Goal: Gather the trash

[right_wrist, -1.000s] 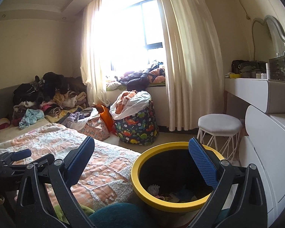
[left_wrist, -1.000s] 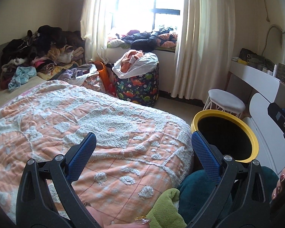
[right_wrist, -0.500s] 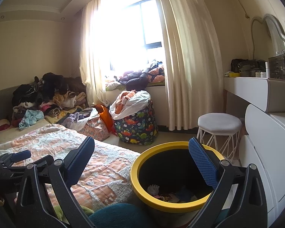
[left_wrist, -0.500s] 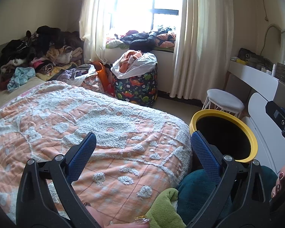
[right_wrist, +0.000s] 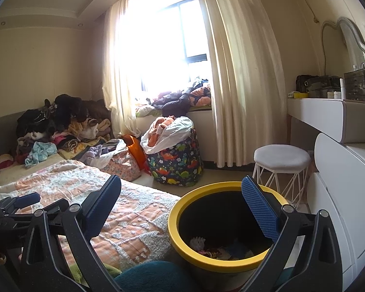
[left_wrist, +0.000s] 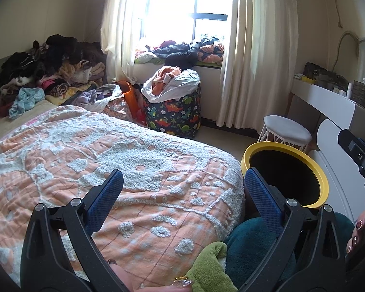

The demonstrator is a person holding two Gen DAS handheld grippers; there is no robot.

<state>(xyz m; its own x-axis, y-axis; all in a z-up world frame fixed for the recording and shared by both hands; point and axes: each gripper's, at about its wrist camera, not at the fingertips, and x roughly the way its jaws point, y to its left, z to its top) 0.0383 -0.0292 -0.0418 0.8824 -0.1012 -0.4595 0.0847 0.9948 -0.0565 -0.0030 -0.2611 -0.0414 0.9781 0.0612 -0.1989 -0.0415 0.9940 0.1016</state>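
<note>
1. Your left gripper point(left_wrist: 182, 194) sits at the bottom of the left wrist view with its blue-padded jaws spread wide and nothing between them; it hangs over the orange-and-white bedspread point(left_wrist: 104, 170).
2. At the upper left of both views you have a pile of clothes point(left_wrist: 48, 70) heaped at the far end of the bed, against the wall.
3. Near the centre of the frame, below the window point(left_wrist: 182, 7), stands a dinosaur-print laundry bag point(left_wrist: 172, 114) stuffed with cloth, with an orange bag point(left_wrist: 129, 97) just beside it on its left.
4. Along the bottom edge of the left wrist view lie a green plush piece point(left_wrist: 206, 267) and a dark teal cushion point(left_wrist: 250, 243), touching each other at the corner of the bed.
5. Your right gripper point(right_wrist: 181, 202) also stands open and empty, low in the right wrist view, its right finger overlapping the bin's rim.
6. Right of centre is the yellow-rimmed trash bin point(right_wrist: 199, 189), on the floor just beside the bed; in the right wrist view you can see scraps of trash point(right_wrist: 219, 250) lying at its bottom, too small to identify.
7. Behind the bin stands a white stool point(right_wrist: 282, 158) on wire legs.
8. At the right edge you have the white dresser point(right_wrist: 340, 175), with boxes and small bottles on top and a mirror point(right_wrist: 352, 41) above.
9. In the left wrist view, part of your right gripper shows at the far right edge, with painted fingernails point(left_wrist: 359, 223) below it.
</note>
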